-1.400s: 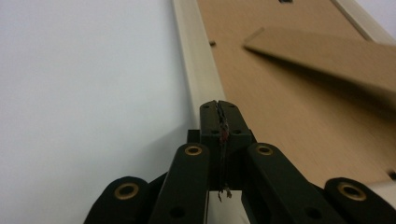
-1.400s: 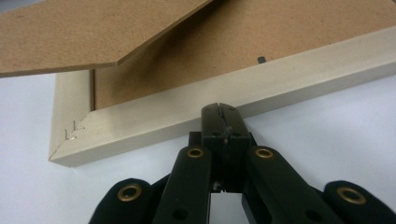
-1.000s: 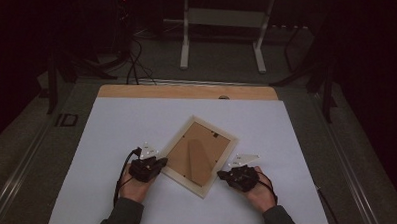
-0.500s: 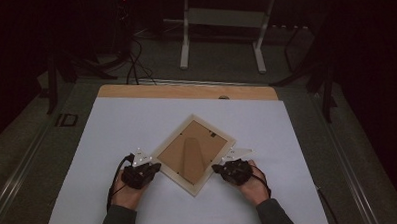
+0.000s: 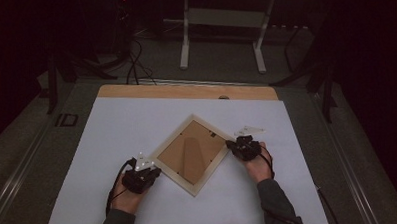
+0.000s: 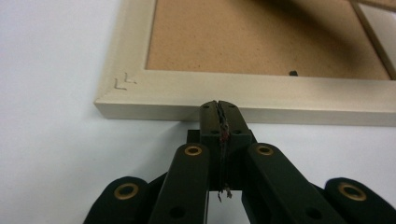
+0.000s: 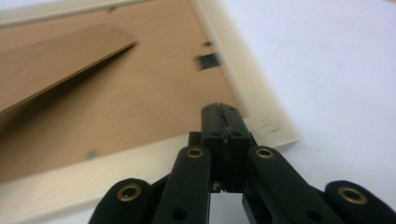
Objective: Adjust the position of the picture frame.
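Fingers on both grippers are clenched tight with nothing between them — each pair serves as a blunt pusher rather than a clamp. The left gripper [image 5: 149,169] has its closed tips pressed against the outer edge of the picture frame [image 5: 190,152], near a corner marked with small pencil strokes; in the left gripper view the fingers [image 6: 219,114] meet the pale moulding squarely. The right gripper [image 5: 236,143] sits at the frame's opposite corner, its tips over the moulding, though I cannot tell whether they touch. Set on opposite sides like this, the two hands can probably nudge and swivel the frame across the worktop [image 5: 127,124] without lifting it. It lies face down near the middle of the white surface, turned like a diamond — cream wooden border, brown fibreboard back, a folded easel stand and small dark retaining tabs.
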Demonstrator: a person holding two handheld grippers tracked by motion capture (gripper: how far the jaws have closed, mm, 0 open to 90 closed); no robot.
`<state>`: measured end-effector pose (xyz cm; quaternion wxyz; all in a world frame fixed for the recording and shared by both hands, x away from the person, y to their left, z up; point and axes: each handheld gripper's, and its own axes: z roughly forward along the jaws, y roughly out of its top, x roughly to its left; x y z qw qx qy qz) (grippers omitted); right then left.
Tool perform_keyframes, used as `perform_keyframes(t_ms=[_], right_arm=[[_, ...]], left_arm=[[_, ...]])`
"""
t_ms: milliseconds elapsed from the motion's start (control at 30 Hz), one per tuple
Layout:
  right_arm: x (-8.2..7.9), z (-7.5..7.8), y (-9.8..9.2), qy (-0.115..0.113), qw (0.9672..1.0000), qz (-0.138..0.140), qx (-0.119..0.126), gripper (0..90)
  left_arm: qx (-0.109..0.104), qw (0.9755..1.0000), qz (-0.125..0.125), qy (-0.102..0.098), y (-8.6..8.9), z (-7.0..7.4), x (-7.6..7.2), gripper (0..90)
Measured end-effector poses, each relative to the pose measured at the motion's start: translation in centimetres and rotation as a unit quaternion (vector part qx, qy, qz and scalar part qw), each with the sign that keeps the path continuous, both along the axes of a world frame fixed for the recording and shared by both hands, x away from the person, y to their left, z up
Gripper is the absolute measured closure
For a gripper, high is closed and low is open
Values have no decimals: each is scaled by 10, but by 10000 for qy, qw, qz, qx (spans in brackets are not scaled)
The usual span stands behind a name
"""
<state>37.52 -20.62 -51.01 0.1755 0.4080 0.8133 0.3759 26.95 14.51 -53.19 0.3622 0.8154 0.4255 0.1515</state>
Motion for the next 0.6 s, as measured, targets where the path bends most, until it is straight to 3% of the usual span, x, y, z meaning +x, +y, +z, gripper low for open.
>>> perform_keyframes(t_ms=[367,600], right_arm=[[32,-1,-6,-15,9983,-587,31,898],[43,-8,-7,160,9977,-659,-49,899]], left_arm=[[113,9999,-100,54,-3,-1,-3,900],[220,9995,-204,58,-9,-2,-6,900]])
